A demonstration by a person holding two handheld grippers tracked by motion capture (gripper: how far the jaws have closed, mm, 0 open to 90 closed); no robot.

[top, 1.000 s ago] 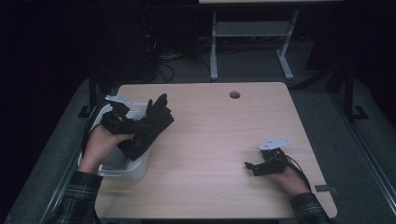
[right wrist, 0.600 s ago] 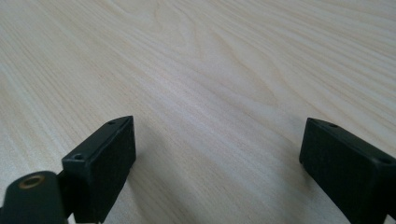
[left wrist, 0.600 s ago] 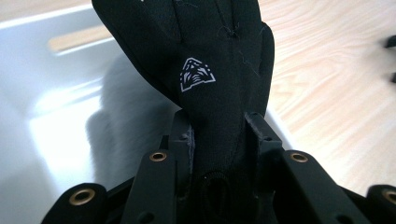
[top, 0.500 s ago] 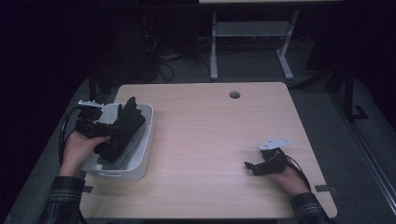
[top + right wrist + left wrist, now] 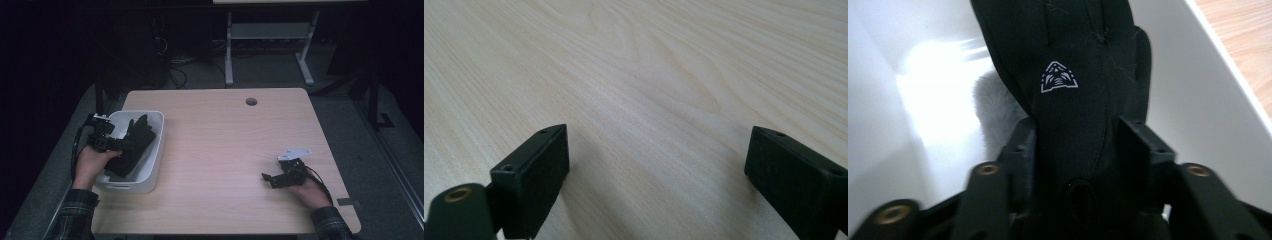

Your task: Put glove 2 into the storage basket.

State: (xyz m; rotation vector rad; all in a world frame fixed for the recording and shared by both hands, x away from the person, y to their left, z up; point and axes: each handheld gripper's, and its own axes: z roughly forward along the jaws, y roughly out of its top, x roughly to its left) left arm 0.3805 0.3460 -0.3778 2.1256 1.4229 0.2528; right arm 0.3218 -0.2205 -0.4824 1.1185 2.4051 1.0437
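A black glove point(image 5: 134, 144) with a small white triangular logo point(image 5: 1059, 77) lies in a white bin point(image 5: 159, 131) at the table's left edge, its fingers pointing to the bin's far end. My left gripper point(image 5: 119, 145) reaches into the bin from the left. Its jaws have just been opening, and the glove's cuff point(image 5: 1075, 150) still lies between the parted pads point(image 5: 1135, 145). A patch of grey fleece point(image 5: 993, 107) shows beside the glove. My right gripper point(image 5: 268, 178) rests on the table at the right, open with nothing between its fingers point(image 5: 536, 172).
The bin's white wall point(image 5: 1198, 100) rises on both sides of the glove. A round cable hole point(image 5: 251, 101) sits near the far edge of the wooden table point(image 5: 225, 145). A white table frame point(image 5: 265, 35) stands beyond on the dark floor.
My left gripper carried the glove leftward and down into the bin, and the glove now lies lower in it. The right gripper has not moved.
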